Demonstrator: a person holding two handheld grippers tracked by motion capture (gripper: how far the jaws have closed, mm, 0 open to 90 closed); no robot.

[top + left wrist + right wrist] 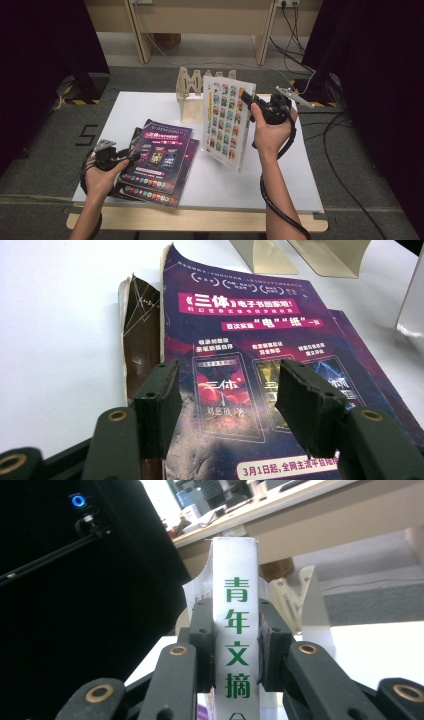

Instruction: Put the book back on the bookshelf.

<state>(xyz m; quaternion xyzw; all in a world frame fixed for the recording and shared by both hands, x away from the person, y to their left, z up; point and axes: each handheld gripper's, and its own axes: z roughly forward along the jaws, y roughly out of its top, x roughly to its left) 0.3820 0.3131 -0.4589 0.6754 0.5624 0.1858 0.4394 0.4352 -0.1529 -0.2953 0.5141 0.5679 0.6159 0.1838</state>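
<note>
High view: near the front edge of the white tabletop, the left tongs rest at the edge of a stack of purple magazines. Their jaws are spread apart, with the top purple cover lying flat under them. Farther back, the right tongs pinch the spine of a white book and hold it up, tilted, above the tabletop. Behind it stands a wooden book rack.
</note>
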